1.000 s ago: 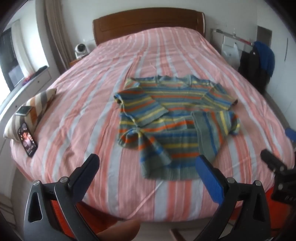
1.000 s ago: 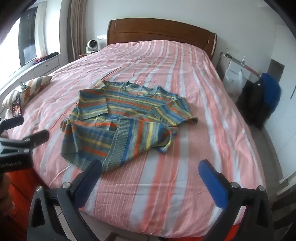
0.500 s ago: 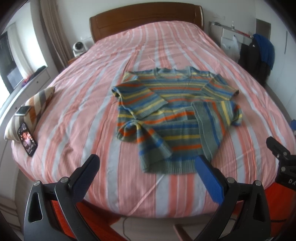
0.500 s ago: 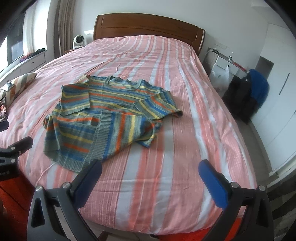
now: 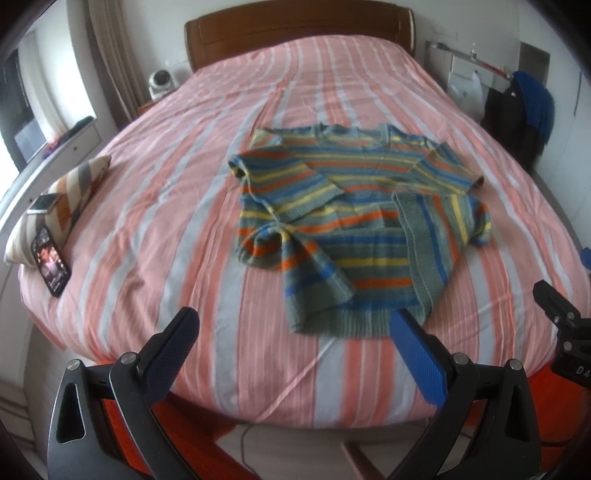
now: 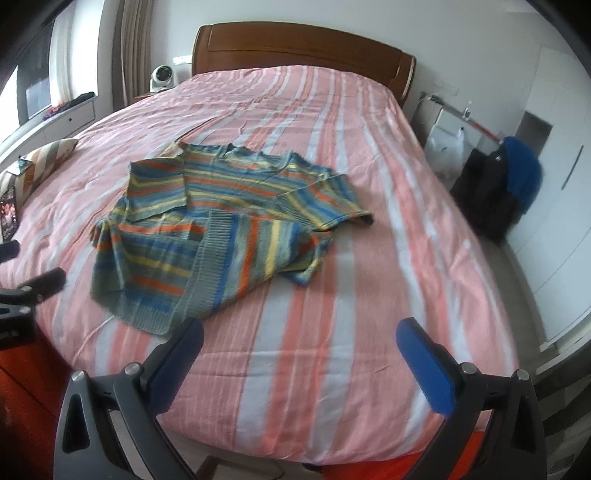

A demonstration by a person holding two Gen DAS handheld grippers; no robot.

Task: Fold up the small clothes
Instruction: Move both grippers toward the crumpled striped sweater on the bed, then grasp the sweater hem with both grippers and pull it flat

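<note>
**Striped sweater on a bed, both grippers held clear of it**

A small knitted sweater (image 5: 354, 221) with blue, orange, yellow and grey-green stripes lies on a bed (image 5: 177, 206) covered in a pink, white and grey striped sheet. The sweater sits near the foot of the bed, partly folded: both short sleeves are turned in over the chest, and its lower right corner is flipped up over the body.

The left gripper (image 5: 295, 350) hangs over the foot edge of the bed, jaws wide apart and empty, just short of the sweater's hem. The right gripper (image 6: 299, 350) is also spread wide and empty, over bare sheet to the right of the sweater.

At the left edge of the bed a striped cushion (image 5: 66, 199) has a phone (image 5: 51, 262) leaning against it. A wooden headboard (image 5: 295, 33) stands at the far end.
</note>
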